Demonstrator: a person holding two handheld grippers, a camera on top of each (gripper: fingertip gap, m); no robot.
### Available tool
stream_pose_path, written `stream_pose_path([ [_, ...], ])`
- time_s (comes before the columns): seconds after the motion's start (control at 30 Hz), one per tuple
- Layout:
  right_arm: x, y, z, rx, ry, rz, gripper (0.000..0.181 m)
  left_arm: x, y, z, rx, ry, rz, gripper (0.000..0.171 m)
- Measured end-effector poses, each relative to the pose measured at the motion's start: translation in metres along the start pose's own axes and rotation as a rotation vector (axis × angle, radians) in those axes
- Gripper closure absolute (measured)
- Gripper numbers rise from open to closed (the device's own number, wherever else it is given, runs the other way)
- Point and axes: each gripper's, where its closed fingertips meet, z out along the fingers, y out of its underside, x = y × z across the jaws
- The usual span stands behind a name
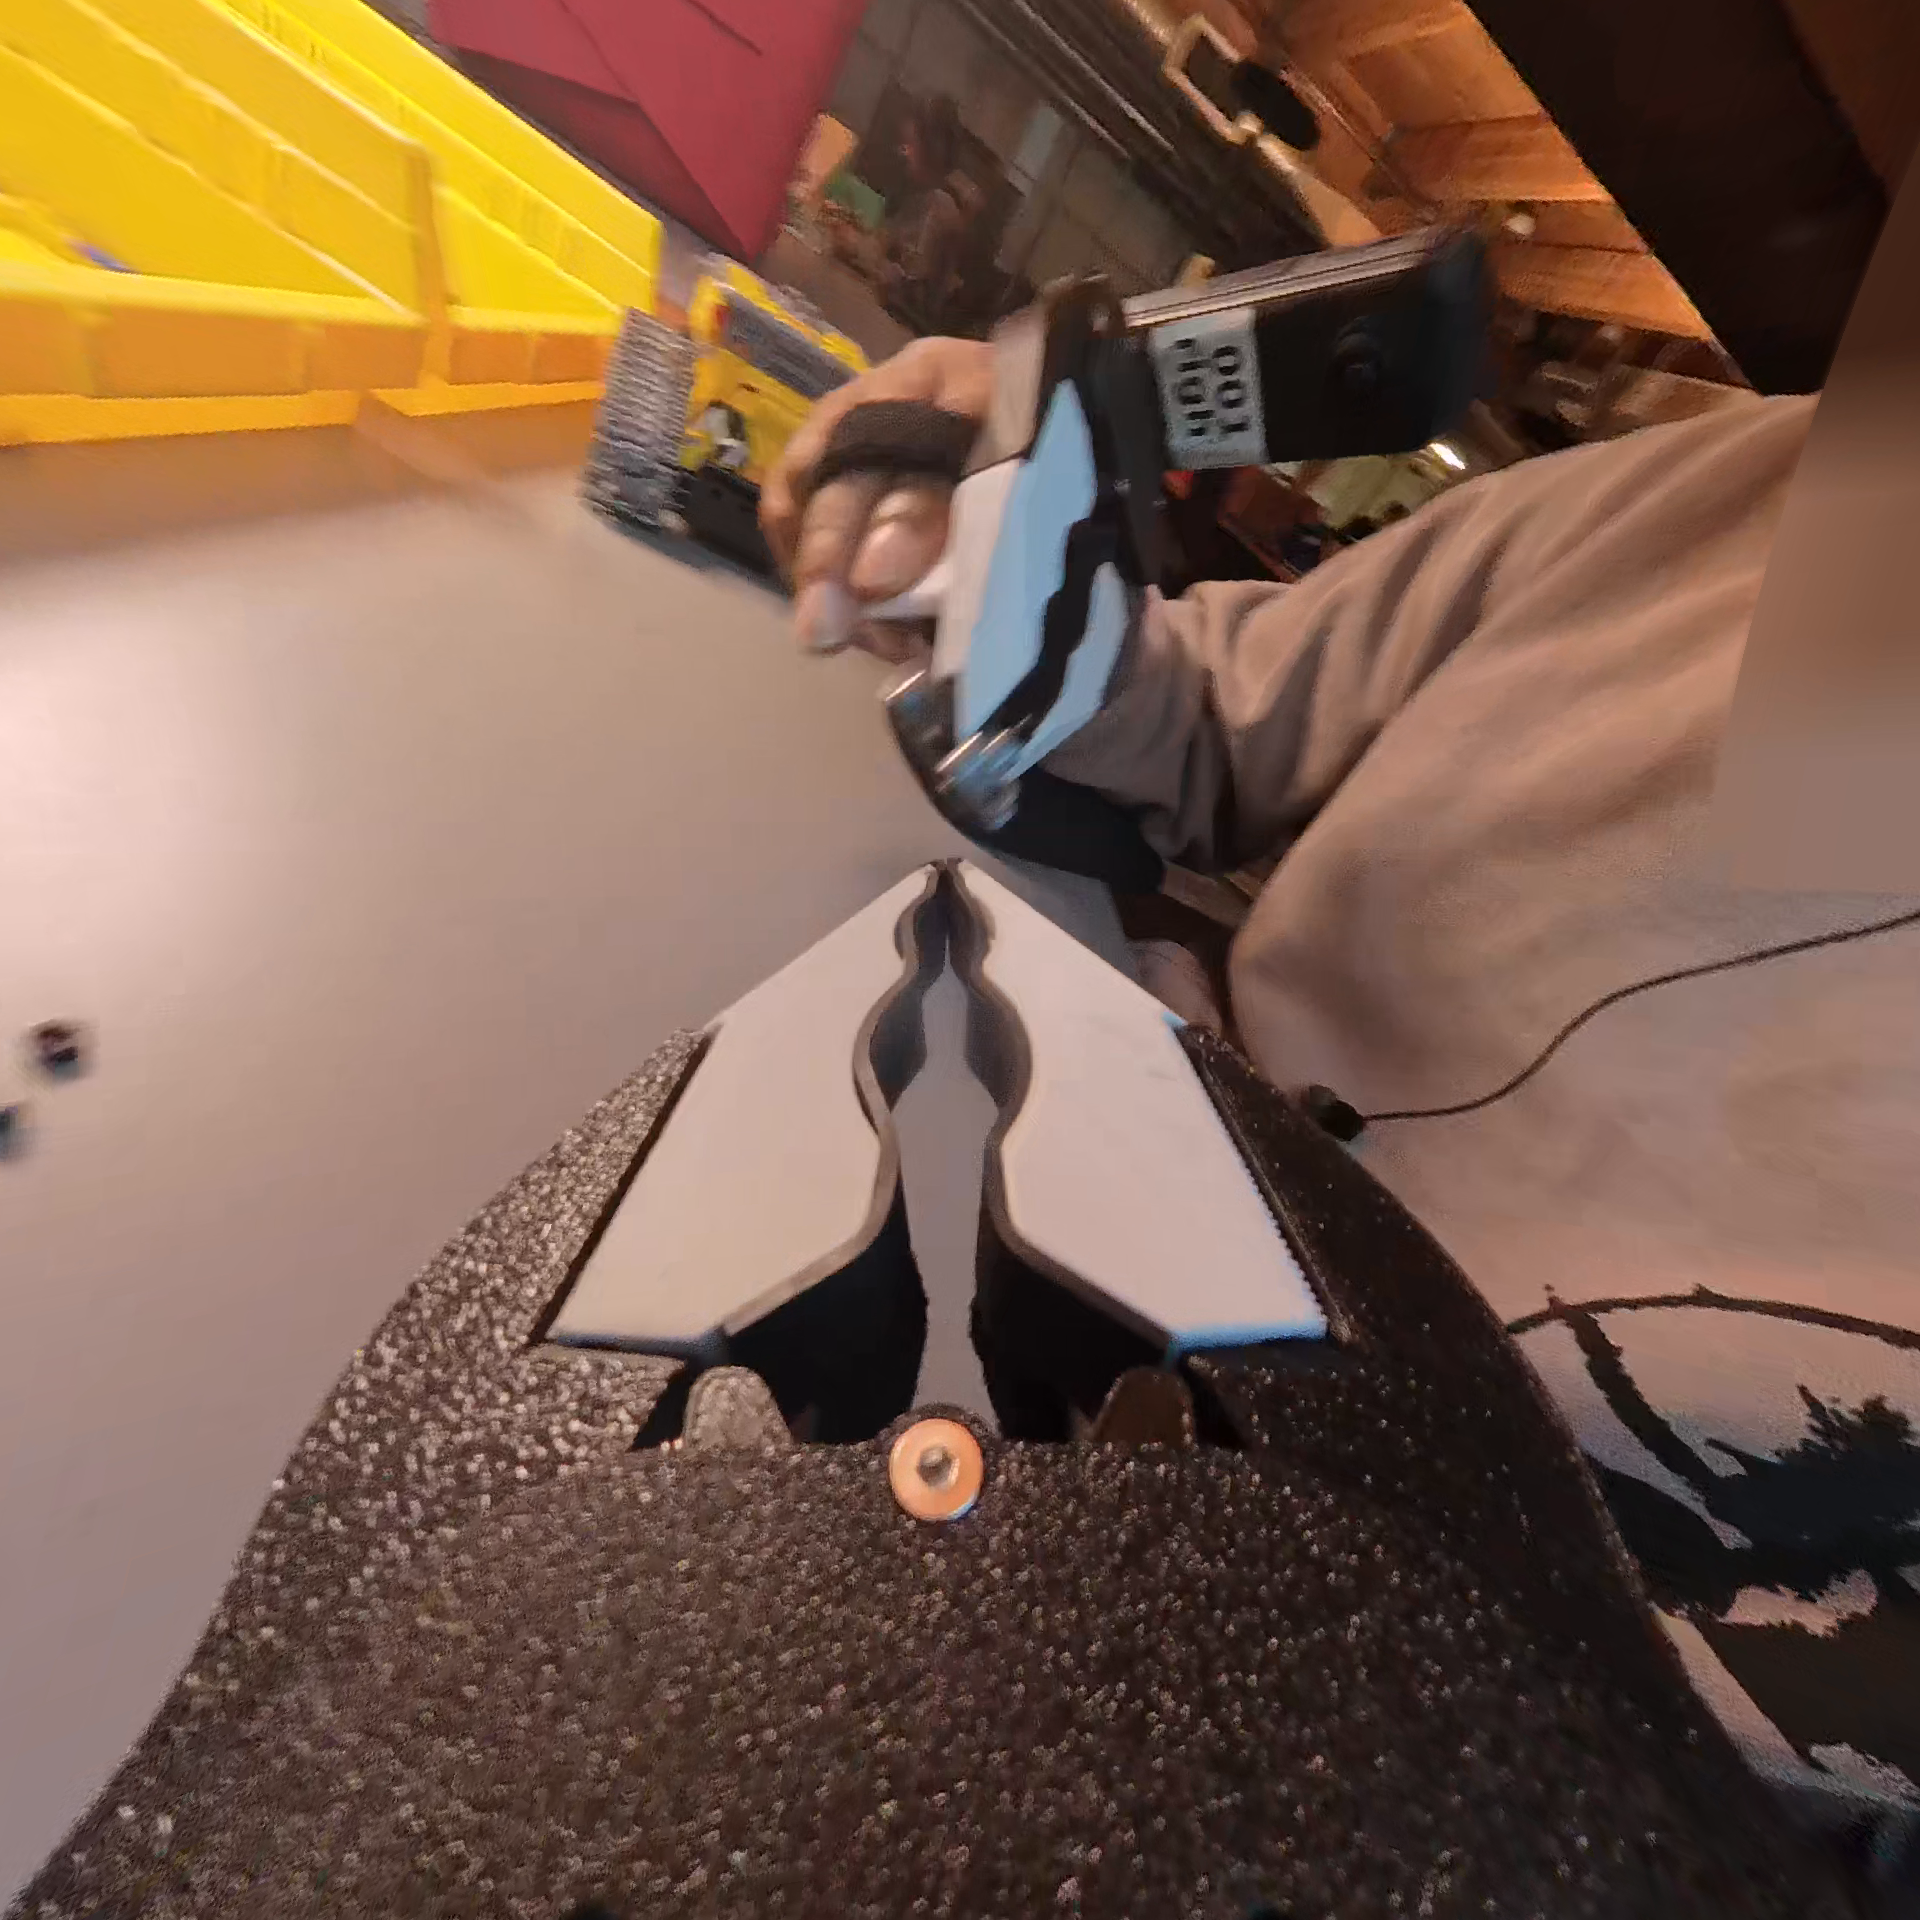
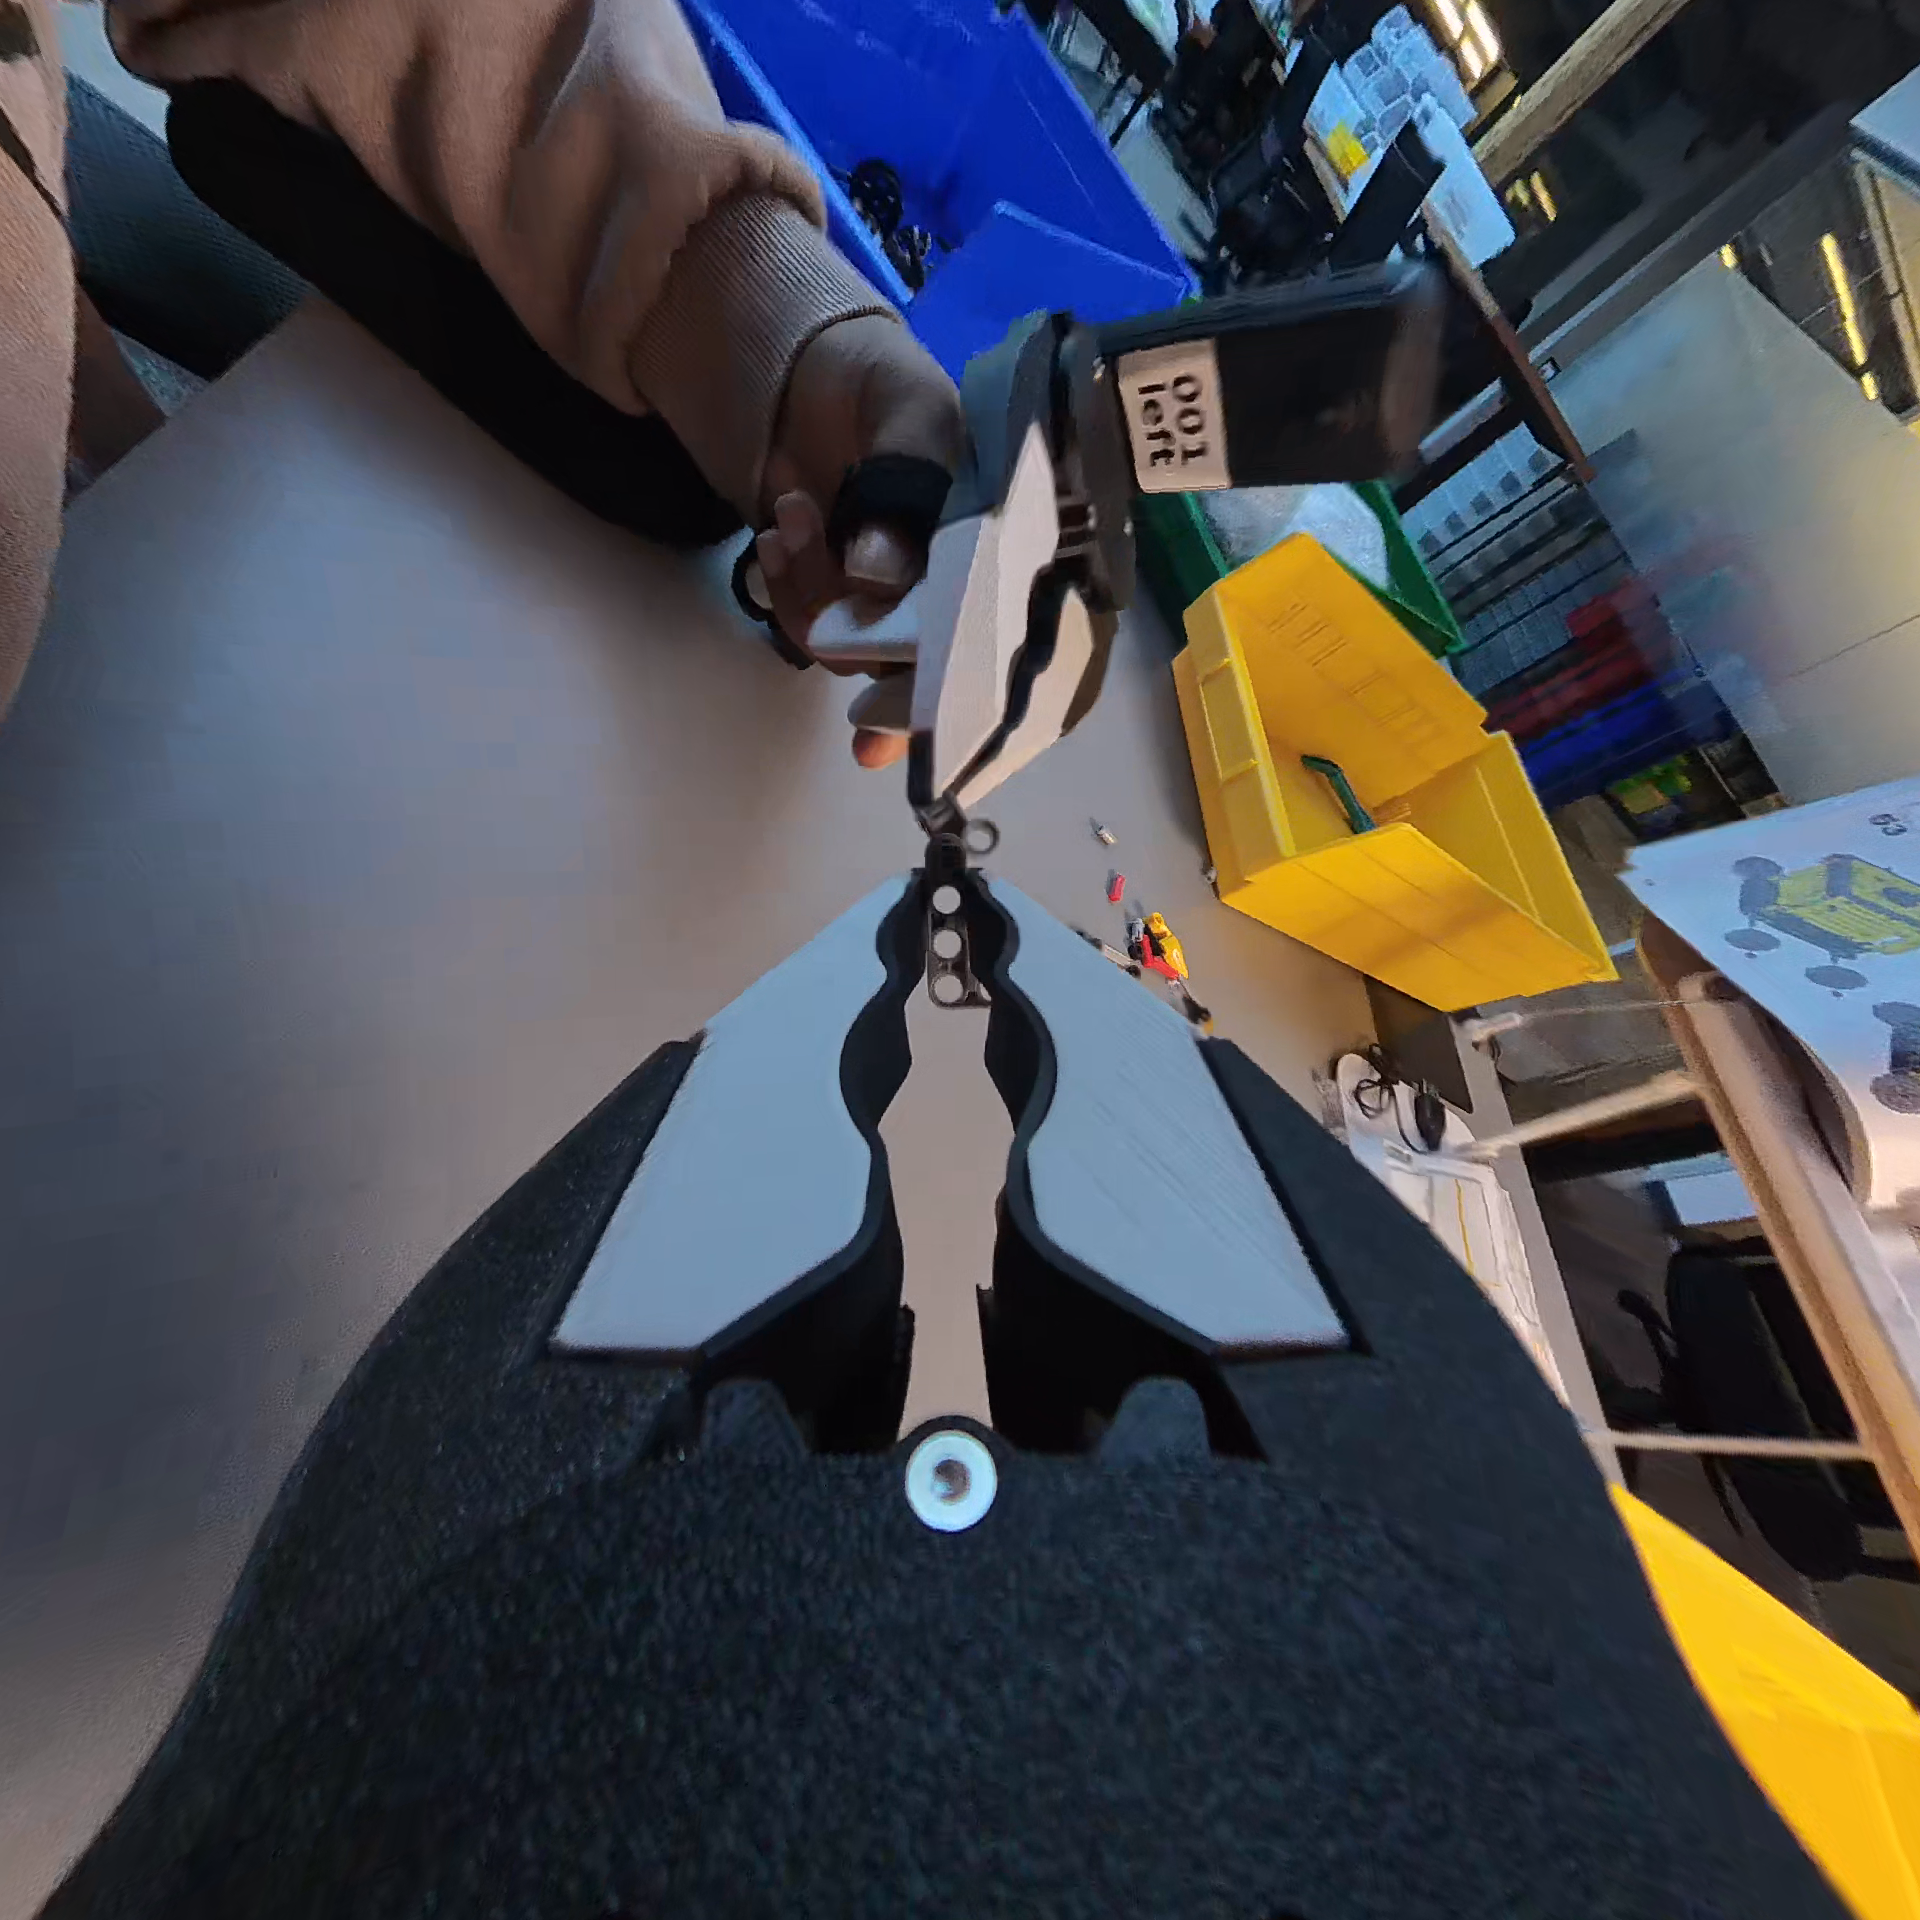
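My right gripper is shut on a black perforated beam that stands out past its tips above the grey table. A small black piece with a ring sits at the beam's far end. My left gripper is shut and nothing shows between its tips. In the right wrist view it comes down tip to tip at the beam's far end; I cannot tell whether it grips the small piece. In the left wrist view the right gripper, in a hand with a beige sleeve, is just beyond my tips.
Yellow bins, a red bin and a yellow tracked toy vehicle stand at the table's far side. A blue bin, a yellow bin, loose small parts and an instruction sheet are also in view. Both grippers' tips are close together, under 4 cm apart.
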Motion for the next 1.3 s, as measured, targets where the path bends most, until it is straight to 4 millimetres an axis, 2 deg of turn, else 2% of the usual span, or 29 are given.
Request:
stream_pose_path([
  [0.03, 0.014, -0.004, -0.015, 0.047, 0.04, 0.05, 0.177, -0.008, -0.005, -0.016, 0.05, -0.028, -0.029, 0.171],
  [0.07, 0.025, -0.01, -0.031, 0.102, 0.058, 0.121, 0.178, -0.008, -0.005, -0.027, 0.059, -0.037, -0.016, 0.171],
  [0.1, 0.029, -0.012, -0.037, 0.111, 0.064, 0.135, 0.178, -0.006, 0.002, -0.026, 0.011, -0.059, 0.032, 0.171],
  [0.17, 0.024, -0.017, -0.03, 0.141, 0.047, 0.146, 0.177, -0.007, 0.007, -0.008, -0.017, -0.068, 0.053, 0.171],
  [0.23, 0.021, -0.018, -0.022, 0.186, 0.011, 0.247, 0.177, -0.006, 0.003, 0.005, -0.038, -0.105, 0.131, 0.171],
  [0.3, 0.02, -0.017, -0.019, 0.243, -0.031, 0.383, 0.176, 0.002, -0.014, 0.01, 0.027, -0.147, 0.275, 0.15],
  [0.43, 0.016, -0.02, -0.008, 0.341, -0.125, 0.6, 0.176, 0.013, -0.022, 0.016, 0.057, -0.2, 0.394, 0.147],
  [0.6, 0.011, -0.026, 0.0, 0.387, -0.197, 0.708, 0.176, 0.019, -0.02, 0.015, 0.05, -0.227, 0.462, 0.16],
  [0.77, 0.008, -0.023, 0.001, 0.382, -0.259, 0.802, 0.176, 0.02, -0.014, 0.015, 0.031, -0.217, 0.465, 0.151],
  [0.87, -0.002, -0.022, 0.002, 0.362, -0.32, 0.822, 0.176, 0.02, -0.017, 0.011, 0.056, -0.217, 0.463, 0.151],
  [1.03, -0.004, -0.021, 0.004, 0.374, -0.342, 0.866, 0.176, 0.021, -0.013, 0.012, 0.025, -0.221, 0.494, 0.156],
  [1.3, -0.001, -0.005, 0.015, 0.273, -0.257, 0.857, 0.177, 0.002, -0.005, 0.005, -0.067, -0.3, 0.435, 0.157],
])
